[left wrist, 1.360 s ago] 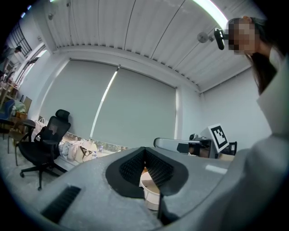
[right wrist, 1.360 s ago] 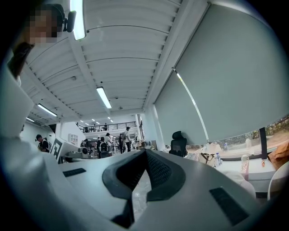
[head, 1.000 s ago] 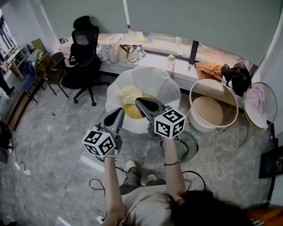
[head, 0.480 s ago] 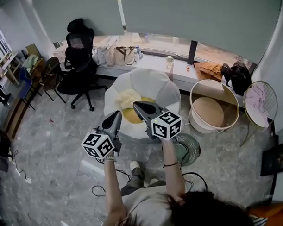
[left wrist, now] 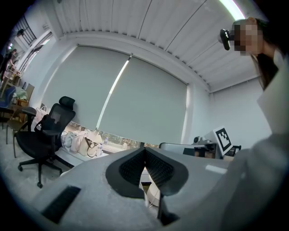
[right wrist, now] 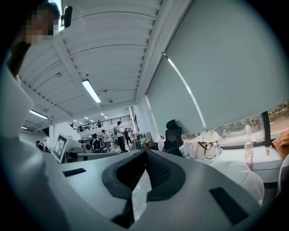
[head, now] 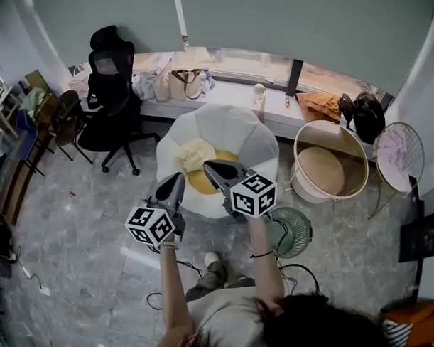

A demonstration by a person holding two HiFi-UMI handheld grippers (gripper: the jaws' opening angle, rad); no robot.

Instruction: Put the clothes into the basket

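Clothes (head: 196, 157): a pale-yellow piece plus a mustard one, heaped on the white round seat (head: 233, 129), toward its near edge. Basket (head: 322, 136) stands on the floor (head: 83, 209) just right of the seat, against the counter (head: 235, 96) under the window; its tan bottom shows. Left hand-held gripper (head: 177, 180) hangs over the seat's near-left edge, jaws pressed together, nothing between the pads. Right hand-held gripper (head: 207, 164) sits above the mustard piece, also pinched closed and empty; can't tell if it touches the fabric. Both point level, toward the window. Bags (head: 178, 84) sit along the counter's left end. Black office chair (head: 107, 88) stands off the seat's left, and a fan (head: 290, 229) is on the floor beside the right forearm.
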